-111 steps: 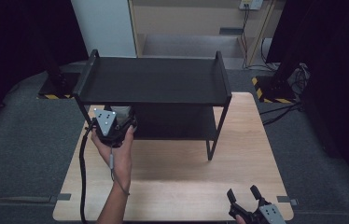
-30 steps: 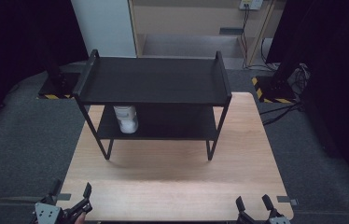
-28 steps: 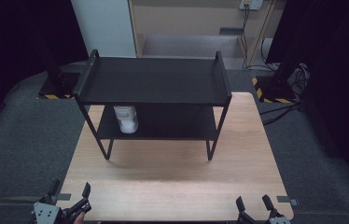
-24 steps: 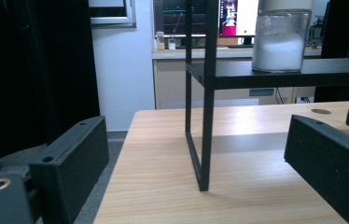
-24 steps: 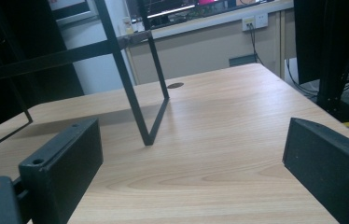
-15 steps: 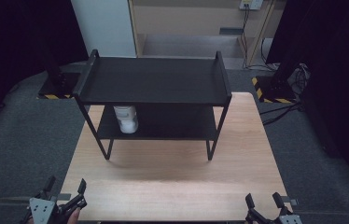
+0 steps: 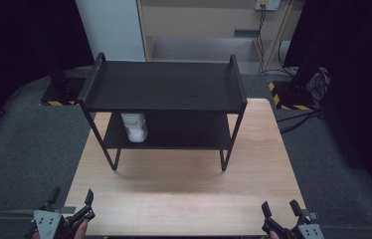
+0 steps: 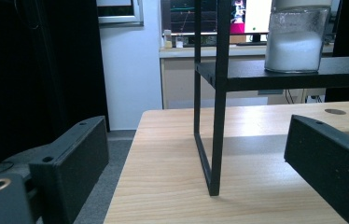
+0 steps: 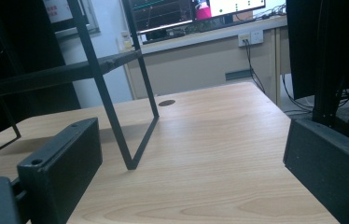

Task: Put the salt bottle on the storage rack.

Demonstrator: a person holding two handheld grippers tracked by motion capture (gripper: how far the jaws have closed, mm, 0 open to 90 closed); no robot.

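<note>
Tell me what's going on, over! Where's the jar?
Left tool open, right tool open, both at the table's near edge. Jar of white powder upright on the rack's lower shelf, left end. Nothing in the way.

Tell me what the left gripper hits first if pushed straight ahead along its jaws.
Probably the rack's near left leg, which stands upright between the left gripper's open jaws, roughly centred. The jar of white powder sits higher, on the lower shelf, off to the right. Depth is uncertain.

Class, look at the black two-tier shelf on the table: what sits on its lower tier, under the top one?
A clear jar of white powder stands at the left end of the black shelf's lower tier. The top tier covers the jar's lid and the back of the lower tier.
</note>
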